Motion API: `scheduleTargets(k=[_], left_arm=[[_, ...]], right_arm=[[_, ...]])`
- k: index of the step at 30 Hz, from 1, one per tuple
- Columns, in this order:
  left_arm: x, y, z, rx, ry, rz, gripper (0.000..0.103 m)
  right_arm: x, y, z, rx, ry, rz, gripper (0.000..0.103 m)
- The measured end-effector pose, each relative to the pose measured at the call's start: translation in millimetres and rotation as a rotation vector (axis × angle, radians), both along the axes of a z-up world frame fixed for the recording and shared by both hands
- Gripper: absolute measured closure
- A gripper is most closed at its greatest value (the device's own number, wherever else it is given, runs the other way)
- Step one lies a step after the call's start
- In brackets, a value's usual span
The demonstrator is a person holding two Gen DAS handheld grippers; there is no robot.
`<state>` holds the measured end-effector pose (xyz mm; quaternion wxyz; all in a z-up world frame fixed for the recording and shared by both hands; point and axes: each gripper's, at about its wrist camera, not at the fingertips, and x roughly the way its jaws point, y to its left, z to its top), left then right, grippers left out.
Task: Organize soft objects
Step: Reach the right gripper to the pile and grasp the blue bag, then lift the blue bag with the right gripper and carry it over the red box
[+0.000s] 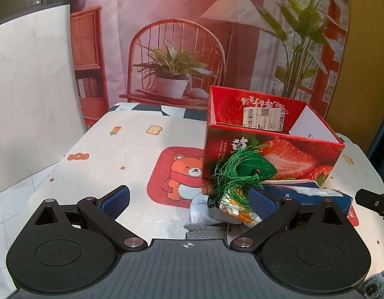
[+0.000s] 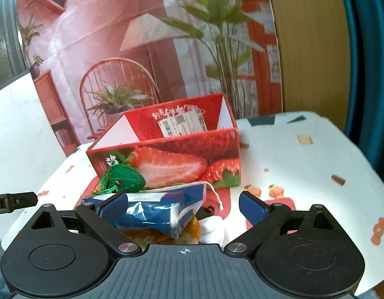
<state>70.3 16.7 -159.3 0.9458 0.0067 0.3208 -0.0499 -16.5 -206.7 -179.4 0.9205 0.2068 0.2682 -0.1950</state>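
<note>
box (image 1: pixel 271 159) floor hidden — label (image 1: pixel 264 119) unreadable

Your red box (image 2: pixel 182 154) carried a cut-strawberry print and a white barcode label (image 2: pixel 183 123). Before it lay your green tasselled pouch (image 1: pixel 244 172) and a blue-and-white packet (image 2: pixel 157 211), on a white surface (image 1: pixel 132 144) scattered with an orange bear and toast pictures.

A box (image 1: pixel 271 157) stands on the worktop (image 1: pixel 132 137) at centre right of the left wrist frame. Before it lie a tasselled pouch (image 1: pixel 244 172), a packet (image 2: pixel 154 211) to its right, and a cloth (image 1: pixel 206 211) beneath.
</note>
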Motion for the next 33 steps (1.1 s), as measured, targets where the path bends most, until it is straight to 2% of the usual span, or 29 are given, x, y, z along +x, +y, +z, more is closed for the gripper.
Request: scheduleTargets(k=[4, 10, 14, 16, 20, 23, 31, 33], left_arm=[[0.0, -4.9, -3.6, -0.012, 0.001, -0.016, 0.004], [-1.1, -7.7, -7.3, -0.055, 0.021, -0.047, 0.017], [-0.6, -8.2, -10.8, -0.078, 0.033, -0.069, 0.022], [-0.1, -10.5, -13.0, -0.099, 0.048, -0.085, 0.025], [4.4, -15.1, -21.2, -0.161, 0.093, -0.126, 0.040], [9.5, -23.7, -28.1, -0.150, 0.132, -0.158, 0.047], [23.7, -45.6, -36.5, -0.184, 0.194, -0.254, 0.048], [29.6, -48.2, -42.6, -0.253, 0.232, -0.282, 0.048]], right_arm=[[7.2, -5.1, -4.3, 0.020, -0.012, 0.011, 0.017], [27.9, -11.1, -10.9, 0.064, -0.020, 0.022, 0.025], [35.8, -8.5, -32.0, 0.146, 0.036, 0.069, 0.046], [33.5, -4.2, -39.8, 0.155, 0.046, 0.080, 0.047], [28.7, 0.0, -47.0, 0.151, 0.047, 0.096, 0.049], [26.2, 2.7, -49.7, 0.147, 0.049, 0.114, 0.053], [22.5, 6.6, -49.7, 0.126, 0.043, 0.149, 0.061], [21.9, 6.5, -49.7, 0.126, 0.042, 0.151, 0.061]])
